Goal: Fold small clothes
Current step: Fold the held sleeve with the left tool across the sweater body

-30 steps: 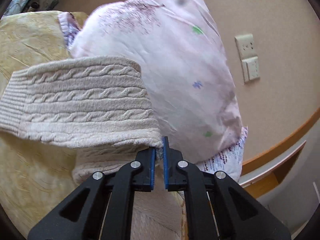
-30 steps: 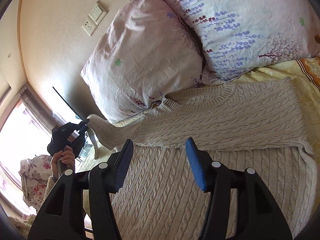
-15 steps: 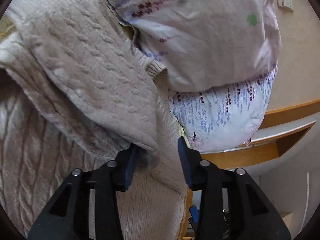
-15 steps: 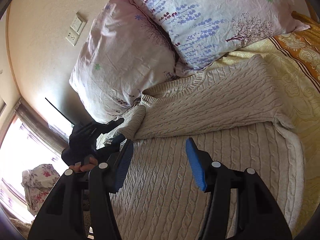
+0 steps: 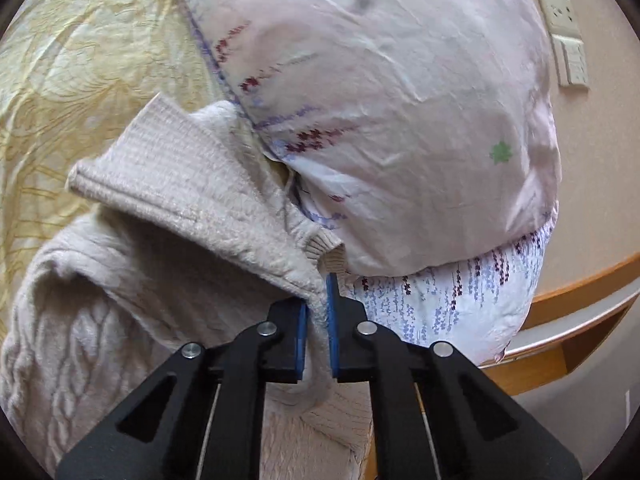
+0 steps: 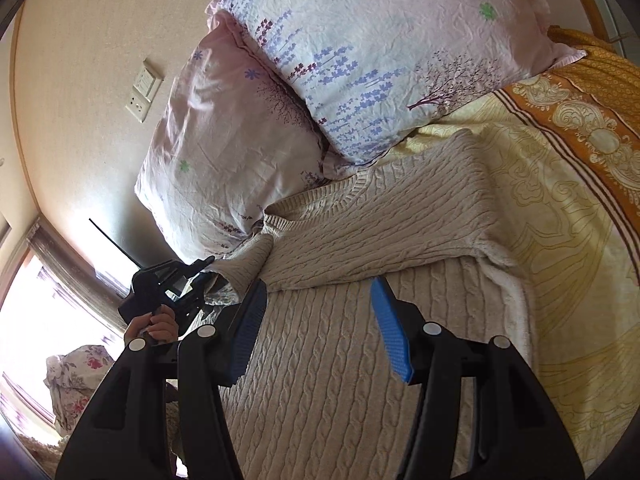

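Since a second ago the left gripper (image 5: 317, 320) let go of the sleeve, shifted along it, and has clamped down again; its blue pads (image 5: 301, 332) now pinch a fold of knit near the shoulder, right under the pillow. Right gripper (image 6: 320, 328) only drifted a little, jaws unchanged.

Beige cable-knit sweater (image 6: 360, 360) lies flat on the bed, neckline toward the pillows. One sleeve (image 6: 380, 216) is already folded across the chest. In the left wrist view the other sleeve (image 5: 192, 184) rises from the pinch point up and to the left, ribbed cuff at its far end, draped over the sweater body.

Right gripper hovers over the lower body of the sweater, jaws about half spread, nothing between them, pads not touching the knit. Left gripper (image 6: 176, 280) shows in the right wrist view at the sweater's left edge, held by the person's hand (image 6: 154, 326).

Pink floral pillow (image 5: 400, 120) sits just beyond the left gripper, touching the sweater's shoulder. Second floral pillow (image 6: 380, 60) lies beside it at the neckline. Yellow patterned bedspread (image 6: 560, 220) underneath. Beige wall (image 6: 80, 60) behind, white socket plate (image 5: 564, 40) on it.
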Available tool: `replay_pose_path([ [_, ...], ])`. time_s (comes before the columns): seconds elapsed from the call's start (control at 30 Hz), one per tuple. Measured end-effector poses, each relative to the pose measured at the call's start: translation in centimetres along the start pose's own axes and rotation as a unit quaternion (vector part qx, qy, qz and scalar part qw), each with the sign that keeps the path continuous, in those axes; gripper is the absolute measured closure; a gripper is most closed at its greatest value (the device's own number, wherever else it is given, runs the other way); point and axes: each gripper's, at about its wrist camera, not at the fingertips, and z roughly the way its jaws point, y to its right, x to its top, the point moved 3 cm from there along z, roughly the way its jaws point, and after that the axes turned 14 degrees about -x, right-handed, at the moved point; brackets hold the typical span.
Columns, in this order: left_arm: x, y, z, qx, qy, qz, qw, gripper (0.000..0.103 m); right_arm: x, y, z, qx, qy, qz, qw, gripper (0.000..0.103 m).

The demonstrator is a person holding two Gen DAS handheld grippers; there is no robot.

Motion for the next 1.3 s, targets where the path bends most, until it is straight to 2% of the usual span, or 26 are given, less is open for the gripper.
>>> replay_pose_path([
  [0.17,-3.4,3.9,4.4,-0.027,-0.054,0.059,0.9965,0.096,0.4,2.6,-1.4,-0.015,0.014,0.021,1.0,0.047],
  [0.33,-8.1,6.6,8.8,-0.026,-0.11,0.126,0.9856,0.096,0.4,4.5,-2.0,-0.022,0.018,0.035,0.999,0.047],
  [0.4,-10.3,7.2,10.6,-0.014,-0.136,0.159,0.9778,0.096,0.3,5.1,-2.1,-0.025,0.018,0.041,0.999,0.047],
  [0.47,-13.0,7.7,12.4,0.012,-0.17,0.21,0.9629,0.096,0.4,5.6,-2.2,-0.027,0.019,0.046,0.998,0.047],
  [0.5,-14.5,7.9,13.4,0.034,-0.19,0.244,0.9505,0.096,0.5,5.8,-2.2,-0.028,0.02,0.048,0.998,0.047],
  [0.53,-16.1,8.0,14.5,0.056,-0.214,0.279,0.9344,0.096,0.5,6.0,-2.2,-0.029,0.021,0.05,0.998,0.047],
  [0.6,-19.2,7.7,15.9,0.097,-0.257,0.357,0.8929,0.093,0.7,6.4,-2.3,-0.03,0.021,0.055,0.998,0.047],
  [0.63,-20.7,7.6,16.5,0.114,-0.274,0.394,0.8697,0.087,0.7,6.6,-2.3,-0.029,0.021,0.059,0.998,0.047],
  [0.67,-22.1,7.5,16.9,0.123,-0.294,0.43,0.8449,0.074,0.8,6.8,-2.3,-0.028,0.02,0.063,0.997,0.047],
  [0.73,-24.3,7.5,16.5,0.126,-0.312,0.493,0.8024,0.05,1.2,7.1,-2.3,-0.026,0.019,0.069,0.997,0.047],
  [0.77,-25.2,7.7,16.3,0.119,-0.323,0.518,0.7827,0.034,1.4,7.1,-2.2,-0.025,0.02,0.071,0.997,0.047],
  [0.8,-25.9,7.9,15.9,0.114,-0.327,0.541,0.7668,0.028,1.7,7.0,-2.2,-0.023,0.021,0.071,0.997,0.047],
  [0.83,-26.3,8.2,15.4,0.11,-0.324,0.556,0.7572,0.026,2.0,6.8,-2.2,-0.022,0.021,0.069,0.997,0.047],
  [0.87,-26.5,8.5,14.9,0.104,-0.325,0.563,0.7525,0.023,2.4,6.5,-2.2,-0.023,0.022,0.065,0.997,0.047],
  [0.9,-26.3,8.9,14.4,0.097,-0.328,0.561,0.7536,0.022,2.7,6.2,-2.1,-0.024,0.022,0.057,0.998,0.047],
  [1.03,-22.7,9.1,10.7,0.09,-0.324,0.526,0.7809,0.021,3.8,2.8,-1.1,-0.043,0.011,-0.015,0.999,0.047],
  [1.07,-21.4,8.8,9.3,0.101,-0.314,0.524,0.7852,0.021,3.9,1.4,-0.6,-0.05,0.007,-0.043,0.998,0.047],
  [1.13,-18.4,8.0,6.3,0.138,-0.285,0.529,0.7878,0.021,3.8,-1.9,0.8,-0.065,0.001,-0.112,0.992,0.047],
  [1.2,-15.1,6.8,3.4,0.187,-0.247,0.539,0.7828,0.021,3.1,-5.7,2.7,-0.075,-0.007,-0.187,0.979,0.047],
  [1.23,-13.7,6.3,2.1,0.212,-0.23,0.545,0.7775,0.021,2.7,-7.4,3.7,-0.084,-0.009,-0.222,0.971,0.047],
  [1.3,-11.2,5.2,-0.3,0.257,-0.206,0.556,0.7631,0.021,1.6,-10.9,6.1,-0.113,-0.008,-0.299,0.948,0.047],
])
